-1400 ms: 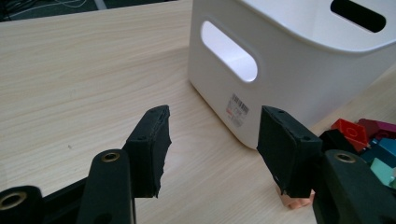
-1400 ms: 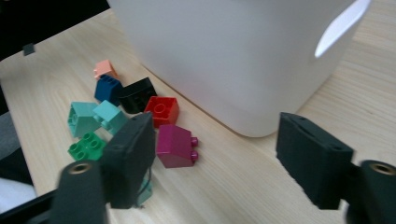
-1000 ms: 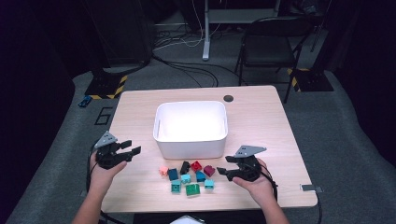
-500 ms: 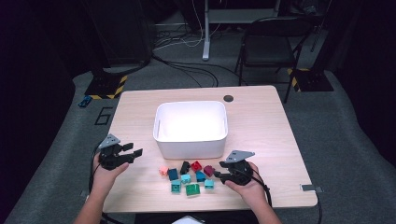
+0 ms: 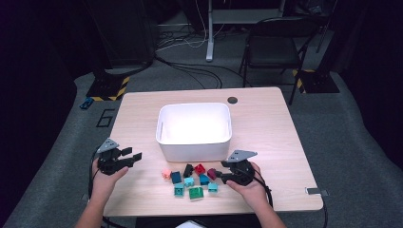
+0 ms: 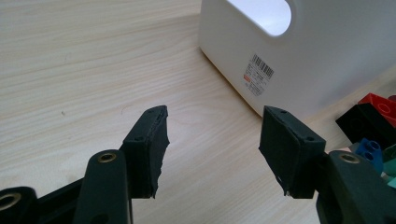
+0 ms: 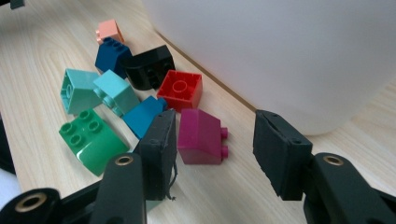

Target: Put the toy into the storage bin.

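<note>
Several toy bricks lie in a cluster in front of the white bin point(image 5: 194, 142), among them a magenta brick point(image 7: 198, 135), a red one point(image 7: 180, 88), a black one point(image 7: 149, 65) and a green one point(image 7: 91, 140). My right gripper point(image 7: 215, 116) sits low at the cluster's right end. Its jaws have just been opening, and the magenta brick point(image 5: 212, 173) lies between them, close to one pad with a gap to the other. My left gripper point(image 6: 215, 116) hovers open over bare table left of the bin, nothing between its jaws. In the high view the left gripper point(image 5: 134, 153) and right gripper point(image 5: 222, 171) flank the bricks.
The white bin point(image 6: 327, 56) stands mid-table, close behind the bricks, with a barcode label on its wall. A dark round grommet point(image 5: 232, 100) sits near the table's far edge. A black chair point(image 5: 275, 42) and cables lie on the floor beyond the table.
My right gripper has edged left, up to the brick cluster, and now has the magenta brick between its jaws. The left gripper has hardly moved.
</note>
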Available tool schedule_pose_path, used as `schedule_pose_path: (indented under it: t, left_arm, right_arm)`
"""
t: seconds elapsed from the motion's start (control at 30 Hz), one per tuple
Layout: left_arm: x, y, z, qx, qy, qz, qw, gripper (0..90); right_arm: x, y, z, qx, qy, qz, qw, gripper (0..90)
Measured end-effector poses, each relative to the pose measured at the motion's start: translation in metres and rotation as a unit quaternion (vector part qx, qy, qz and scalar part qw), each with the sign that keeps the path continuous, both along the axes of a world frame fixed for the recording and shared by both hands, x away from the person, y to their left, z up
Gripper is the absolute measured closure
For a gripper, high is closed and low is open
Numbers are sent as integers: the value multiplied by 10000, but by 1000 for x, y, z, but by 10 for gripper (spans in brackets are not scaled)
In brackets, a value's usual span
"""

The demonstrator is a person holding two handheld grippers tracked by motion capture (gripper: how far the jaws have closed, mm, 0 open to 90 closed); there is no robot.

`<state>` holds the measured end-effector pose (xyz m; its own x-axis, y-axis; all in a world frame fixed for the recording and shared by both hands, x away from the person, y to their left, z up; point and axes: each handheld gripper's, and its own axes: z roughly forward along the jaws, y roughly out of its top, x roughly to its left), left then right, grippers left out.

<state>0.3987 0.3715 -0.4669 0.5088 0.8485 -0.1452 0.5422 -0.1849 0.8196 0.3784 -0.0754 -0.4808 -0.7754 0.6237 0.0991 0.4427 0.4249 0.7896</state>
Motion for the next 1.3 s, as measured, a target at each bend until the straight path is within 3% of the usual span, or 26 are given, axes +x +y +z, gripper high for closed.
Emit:
schedule_pose_path:
  t: [0.2, 0.37, 0.4, 0.67, 0.83, 1.3]
  left_arm:
    - [-8, 1, -2, 49, 0, 58, 10000, 414]
    - [-10, 1, -4, 74, -6, 89, 9999, 414]
    - [-10, 2, -4, 73, 1, 94, 9999, 414]
    - [-9, 4, -5, 114, 41, 97, 9999, 414]
    - [-8, 4, -6, 96, 19, 125, 9999, 415]
    - [-6, 4, -8, 61, 39, 124, 9999, 415]
  right_arm:
    - [4, 13, -3, -143, -19, 233, 9996, 462]
    - [6, 20, -7, -239, 1, 272, 9993, 450]
    - [8, 23, -9, -350, 31, 261, 9990, 450]
    - [15, 20, -19, -587, 124, 185, 9980, 452]
    - [17, 13, -20, -537, 175, 76, 9984, 460]
    - [19, 24, -32, -807, 241, 243, 9962, 475]
